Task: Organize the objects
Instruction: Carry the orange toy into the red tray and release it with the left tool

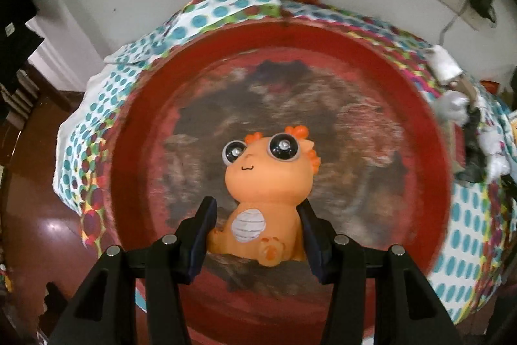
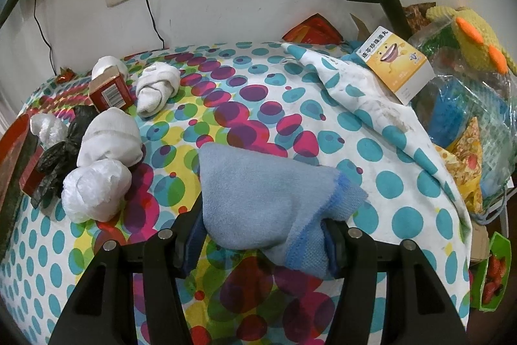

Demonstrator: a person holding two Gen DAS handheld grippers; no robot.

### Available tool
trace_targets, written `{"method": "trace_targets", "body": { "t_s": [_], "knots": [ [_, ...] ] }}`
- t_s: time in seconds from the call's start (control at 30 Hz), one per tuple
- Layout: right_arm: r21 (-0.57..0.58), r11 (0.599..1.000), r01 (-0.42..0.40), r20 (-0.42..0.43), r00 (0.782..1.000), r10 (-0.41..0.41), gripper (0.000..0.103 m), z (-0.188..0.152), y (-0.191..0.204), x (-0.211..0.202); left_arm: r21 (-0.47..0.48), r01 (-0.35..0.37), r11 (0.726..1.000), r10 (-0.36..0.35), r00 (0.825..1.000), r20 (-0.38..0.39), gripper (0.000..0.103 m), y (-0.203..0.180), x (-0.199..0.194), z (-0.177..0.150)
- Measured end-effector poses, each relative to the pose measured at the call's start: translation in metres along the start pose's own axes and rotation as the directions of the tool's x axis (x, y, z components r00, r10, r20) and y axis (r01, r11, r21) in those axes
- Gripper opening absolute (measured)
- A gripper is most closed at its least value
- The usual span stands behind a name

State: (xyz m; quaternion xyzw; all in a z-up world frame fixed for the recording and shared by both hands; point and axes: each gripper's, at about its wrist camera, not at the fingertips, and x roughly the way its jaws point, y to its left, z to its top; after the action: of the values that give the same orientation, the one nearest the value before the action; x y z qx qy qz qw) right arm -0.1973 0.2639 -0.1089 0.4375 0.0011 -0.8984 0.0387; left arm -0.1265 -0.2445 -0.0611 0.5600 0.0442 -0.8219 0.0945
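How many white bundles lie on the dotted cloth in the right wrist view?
4, all at left: a knotted sock, one behind the red box, a rolled one, and a plastic-wrapped one nearest. Others may be hidden.

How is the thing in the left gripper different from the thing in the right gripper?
The orange toy is a moulded figure with big eyes, while the blue cloth is soft and folded. The toy sits upright over a red tray; the cloth hangs limp over the dotted tablecloth. Both sit between a gripper's fingers: the left gripper holds the toy, the right gripper the cloth.
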Motion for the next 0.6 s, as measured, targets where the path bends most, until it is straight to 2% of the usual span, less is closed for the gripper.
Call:
{"method": "trace_targets", "body": {
  "t_s": [0.4,0.53,0.6],
  "knots": [
    [-0.025,0.999,0.031,-0.006,0.999,-0.031,0.059,0.002,0.012,0.002,-0.027,-0.041,0.999,0.04,0.998,-0.039,0.051,0.04,0.026,0.012],
    [-0.026,0.999,0.03,-0.006,1.0,-0.03,0.059,0.002,0.012,0.003,-0.05,-0.025,0.998,0.023,0.999,-0.04,0.052,0.049,0.029,0.014],
    [-0.026,0.999,0.029,-0.006,1.0,-0.029,0.059,0.001,0.011,0.002,-0.037,-0.052,0.998,0.051,0.998,-0.033,0.052,0.05,0.029,0.016]
  ]
}}
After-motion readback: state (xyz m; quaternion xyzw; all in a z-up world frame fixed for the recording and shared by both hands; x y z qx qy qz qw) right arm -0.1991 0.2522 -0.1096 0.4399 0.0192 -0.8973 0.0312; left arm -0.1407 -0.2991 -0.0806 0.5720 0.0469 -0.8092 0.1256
